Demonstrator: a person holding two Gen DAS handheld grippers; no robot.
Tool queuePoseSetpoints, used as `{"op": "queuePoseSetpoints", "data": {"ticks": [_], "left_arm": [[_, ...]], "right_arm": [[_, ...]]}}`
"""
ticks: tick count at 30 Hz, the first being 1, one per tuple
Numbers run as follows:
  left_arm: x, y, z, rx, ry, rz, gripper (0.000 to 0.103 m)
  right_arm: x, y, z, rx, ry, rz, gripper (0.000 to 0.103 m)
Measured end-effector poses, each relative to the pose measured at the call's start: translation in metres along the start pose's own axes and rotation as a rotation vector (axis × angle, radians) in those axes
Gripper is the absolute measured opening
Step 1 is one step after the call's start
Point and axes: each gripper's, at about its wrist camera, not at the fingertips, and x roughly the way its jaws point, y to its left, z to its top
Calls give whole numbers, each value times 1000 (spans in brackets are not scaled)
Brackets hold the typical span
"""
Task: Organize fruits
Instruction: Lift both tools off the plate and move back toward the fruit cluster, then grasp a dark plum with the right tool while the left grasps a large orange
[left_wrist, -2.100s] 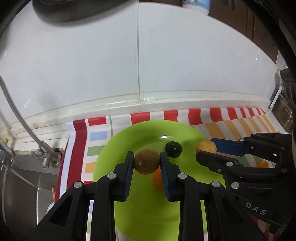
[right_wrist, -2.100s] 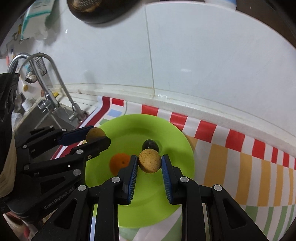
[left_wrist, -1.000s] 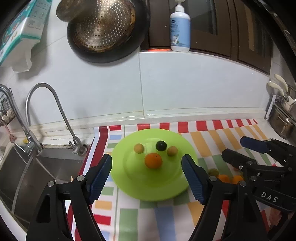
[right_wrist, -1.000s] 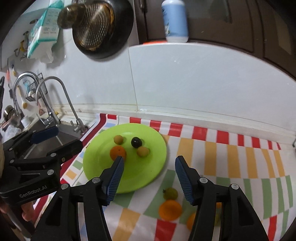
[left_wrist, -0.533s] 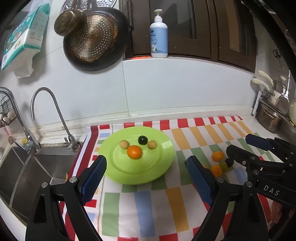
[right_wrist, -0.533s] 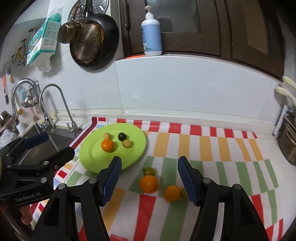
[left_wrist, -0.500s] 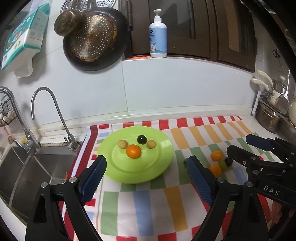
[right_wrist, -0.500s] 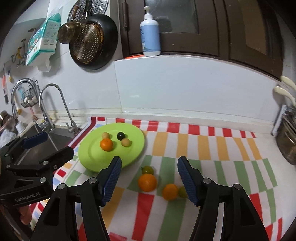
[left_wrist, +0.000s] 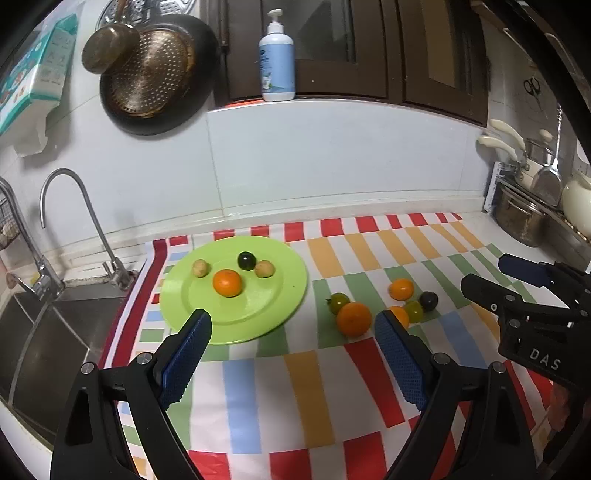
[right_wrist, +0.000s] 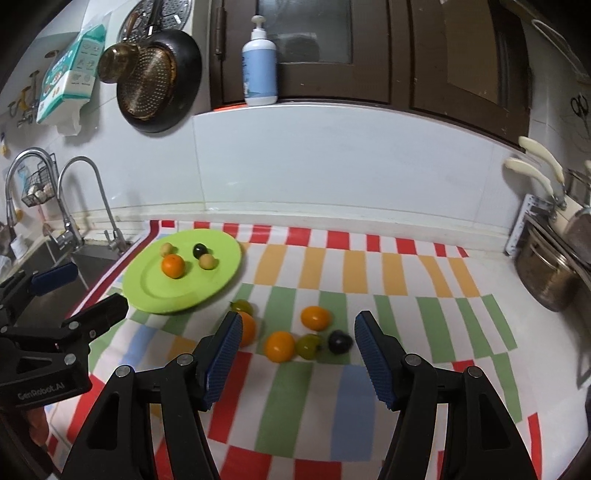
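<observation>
A green plate (left_wrist: 280, 295) (right_wrist: 218, 275) on the striped cloth holds an orange (left_wrist: 227, 283) (right_wrist: 173, 266), a dark fruit (left_wrist: 246, 260) (right_wrist: 200, 250) and two small tan fruits (left_wrist: 200, 268) (left_wrist: 265, 268). Loose fruit lies right of the plate: a large orange (left_wrist: 353, 319) (right_wrist: 247, 328), two smaller oranges (left_wrist: 401, 288) (right_wrist: 315, 318) (right_wrist: 279, 346), green tomatoes (left_wrist: 338, 301) (right_wrist: 308, 346) and a dark fruit (left_wrist: 428, 300) (right_wrist: 340, 341). My left gripper (left_wrist: 291, 354) is open and empty, above the cloth in front of the plate. My right gripper (right_wrist: 295, 350) is open and empty, in front of the loose fruit.
A sink and taps (left_wrist: 66, 221) (right_wrist: 85, 192) lie left of the cloth. Steel pots (right_wrist: 550, 273) (left_wrist: 524, 218) stand at the right. A soap bottle (left_wrist: 277, 59) sits on the ledge, and pans (left_wrist: 155, 74) hang on the back wall.
Both grippers let go of their tan fruits on the plate, opened wide and pulled back and up. The loose fruit on the cloth has come into view.
</observation>
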Motion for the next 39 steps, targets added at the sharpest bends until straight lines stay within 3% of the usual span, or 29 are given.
{"op": "queuePoseSetpoints", "data": {"ticks": [17, 35, 39], "left_arm": [[42, -37, -9, 60, 47, -73, 90], [104, -51, -15, 113, 123, -102, 90], [114, -53, -16, 118, 132, -115, 87]], "right_arm": [[35, -42, -19, 44, 87, -26, 64], [99, -48, -28, -68, 201, 14, 63], [110, -47, -31, -83, 223, 18, 56]]}}
